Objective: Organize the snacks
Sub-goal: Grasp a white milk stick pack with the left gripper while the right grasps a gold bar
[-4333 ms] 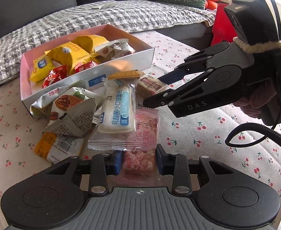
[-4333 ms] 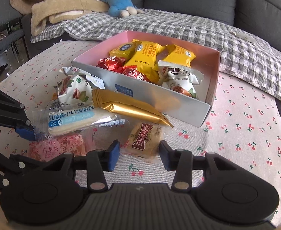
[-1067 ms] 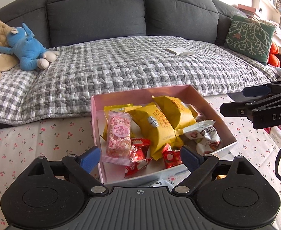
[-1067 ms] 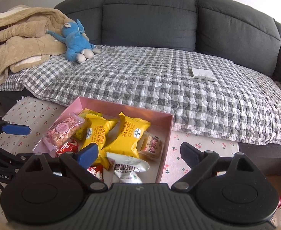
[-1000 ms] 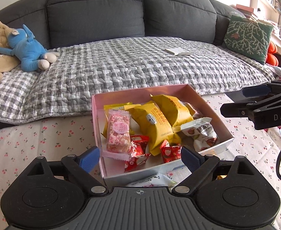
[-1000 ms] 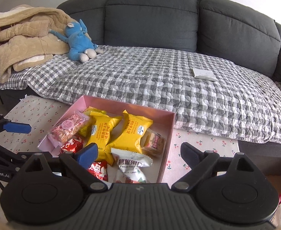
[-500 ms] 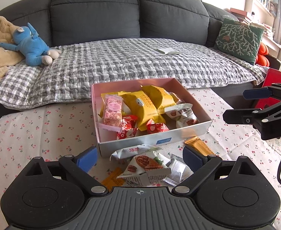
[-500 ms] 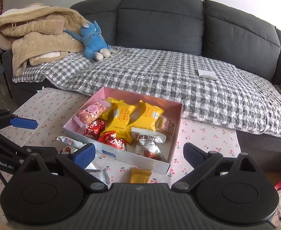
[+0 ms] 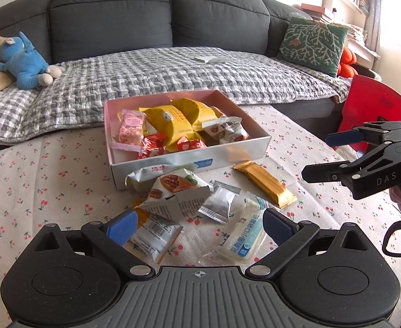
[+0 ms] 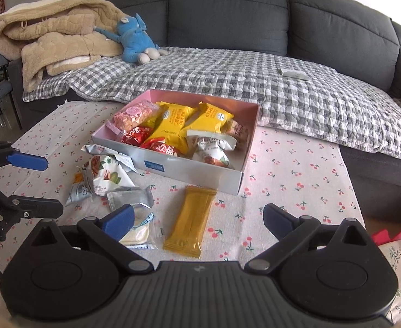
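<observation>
The pink box (image 9: pixel 189 161) (image 10: pixel 173 164) on the cherry-print tablecloth holds yellow, red and nut packs, a pink snack (image 9: pixel 130 128) and a brown square snack (image 10: pixel 238 132). Loose in front of it lie nut packs (image 9: pixel 173 188), a silver pack (image 9: pixel 219 202), a white bread pack (image 9: pixel 241 235) and a gold bar (image 10: pixel 190 221). My left gripper (image 9: pixel 199 225) hovers over the loose pile, its jaws opening, pressing on nothing. My right gripper (image 10: pixel 199 222) hangs over the gold bar, jaws also opening, gripping nothing.
Behind the table runs a dark grey sofa (image 10: pixel 227 16) under a checked blanket (image 9: pixel 151 73), with a blue plush toy (image 10: pixel 137 41), a beige coat (image 10: pixel 52 35) and a green cushion (image 9: pixel 312 43). A red object (image 9: pixel 372 106) stands past the table's right edge.
Both grippers have drawn back from the box and sunk lower, bringing the loose snacks into view. The pink and brown snacks held earlier now lie in the box.
</observation>
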Demonstrator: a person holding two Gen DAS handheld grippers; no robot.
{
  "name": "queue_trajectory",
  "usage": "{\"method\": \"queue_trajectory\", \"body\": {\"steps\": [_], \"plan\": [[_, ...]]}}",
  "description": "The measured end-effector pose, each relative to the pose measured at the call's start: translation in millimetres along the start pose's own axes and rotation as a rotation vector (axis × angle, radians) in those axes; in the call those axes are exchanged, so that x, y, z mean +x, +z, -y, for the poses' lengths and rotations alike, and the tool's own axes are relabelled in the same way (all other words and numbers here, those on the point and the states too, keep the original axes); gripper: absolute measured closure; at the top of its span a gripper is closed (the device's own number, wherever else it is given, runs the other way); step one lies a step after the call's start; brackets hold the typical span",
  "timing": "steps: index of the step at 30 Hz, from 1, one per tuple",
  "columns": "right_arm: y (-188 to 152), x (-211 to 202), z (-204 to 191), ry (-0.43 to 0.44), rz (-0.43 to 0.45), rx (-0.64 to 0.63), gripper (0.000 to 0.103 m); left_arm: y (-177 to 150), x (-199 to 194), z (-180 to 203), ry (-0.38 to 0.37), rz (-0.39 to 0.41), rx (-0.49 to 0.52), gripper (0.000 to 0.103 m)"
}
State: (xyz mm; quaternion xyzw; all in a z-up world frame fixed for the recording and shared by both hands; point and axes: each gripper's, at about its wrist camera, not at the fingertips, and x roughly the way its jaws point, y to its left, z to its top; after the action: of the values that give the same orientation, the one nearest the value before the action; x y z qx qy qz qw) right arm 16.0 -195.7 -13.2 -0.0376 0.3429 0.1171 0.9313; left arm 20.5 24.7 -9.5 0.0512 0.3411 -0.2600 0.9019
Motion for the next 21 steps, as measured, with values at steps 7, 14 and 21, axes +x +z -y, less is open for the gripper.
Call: {"method": "queue_trajectory", "body": {"steps": [7, 14, 21], "plan": [[-4, 17, 3, 0.017, -0.049, 0.031, 0.009, -10, 14, 14, -0.107, -0.038, 0.037, 0.006], [-4, 44, -1, 0.038, -0.121, 0.063, 0.026, -11, 31, 30, -0.170, -0.066, 0.089, 0.020], [-4, 56, -6, 0.040, -0.150, 0.051, 0.044, -12, 50, 36, -0.162, -0.103, 0.114, 0.043]]}}
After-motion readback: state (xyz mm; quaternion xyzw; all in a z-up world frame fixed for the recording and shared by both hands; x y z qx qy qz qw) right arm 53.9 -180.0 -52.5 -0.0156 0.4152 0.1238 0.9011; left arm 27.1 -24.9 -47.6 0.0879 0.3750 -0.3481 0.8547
